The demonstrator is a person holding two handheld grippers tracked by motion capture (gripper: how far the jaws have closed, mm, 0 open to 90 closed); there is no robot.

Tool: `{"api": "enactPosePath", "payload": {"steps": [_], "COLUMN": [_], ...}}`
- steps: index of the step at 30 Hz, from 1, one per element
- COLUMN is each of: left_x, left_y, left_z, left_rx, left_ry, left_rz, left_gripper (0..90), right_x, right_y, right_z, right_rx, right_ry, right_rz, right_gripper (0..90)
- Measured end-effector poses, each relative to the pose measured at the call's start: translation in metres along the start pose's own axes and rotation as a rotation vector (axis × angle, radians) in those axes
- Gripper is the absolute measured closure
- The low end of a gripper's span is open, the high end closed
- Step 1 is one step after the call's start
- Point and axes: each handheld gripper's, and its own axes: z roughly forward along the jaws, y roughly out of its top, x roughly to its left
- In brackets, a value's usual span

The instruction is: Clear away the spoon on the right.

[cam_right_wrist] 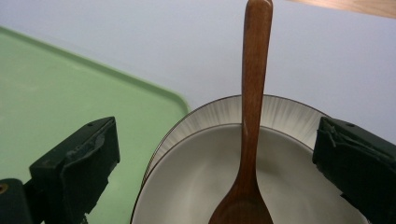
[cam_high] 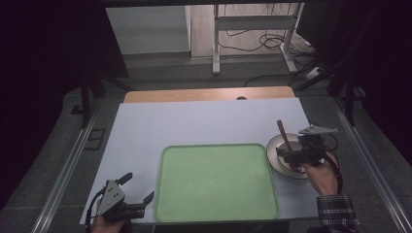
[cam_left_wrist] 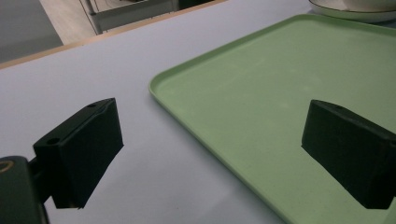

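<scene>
The left tool [cam_high: 127, 194] waits low on the worktop [cam_high: 145, 126], just to the left of the green tray [cam_high: 216, 182]. Its jaws are spread wide and hold nothing. One jaw hangs over the tray's left edge and the other over the bare worktop.

The green tray sits in the middle and has nothing on it.

Just to the right of the tray is a white bowl [cam_high: 277, 145]. Its rim is very near the tray's right edge. A brown wooden spoon [cam_high: 283, 136] lies in the bowl. Its scoop end is down inside, and its handle sticks up and out over the far rim, away from the person.

The right tool [cam_high: 291, 158] hangs over the bowl. Its jaws are spread apart too, one on each side of the spoon. The spoon's long handle runs straight ahead between them. So the right hand is much nearer the spoon, and I think it only has to drop a little and squeeze.
</scene>
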Motion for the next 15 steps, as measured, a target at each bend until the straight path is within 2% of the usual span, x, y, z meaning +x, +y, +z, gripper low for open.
{"api": "enactPosePath", "payload": {"steps": [5,8,15], "left_x": [0.000,0.000,-0.002], "left_y": [0.000,0.000,0.000], "left_z": [0.000,0.000,0.001], "left_rx": [0.001,0.003,0.008], "left_ry": [0.001,0.001,0.002], "left_rz": [-0.004,-0.001,0.016], "left_gripper": [5.1,5.1,5.1], "right_x": [0.001,0.001,-0.002], "right_y": [0.009,0.013,0.022], "right_z": [0.009,0.014,0.024], "right_rx": [0.023,0.037,0.067], "right_ry": [-0.031,-0.035,-0.059], "right_rz": [0.000,0.018,0.027], "right_gripper": [0.2,0.2,1.1]}}
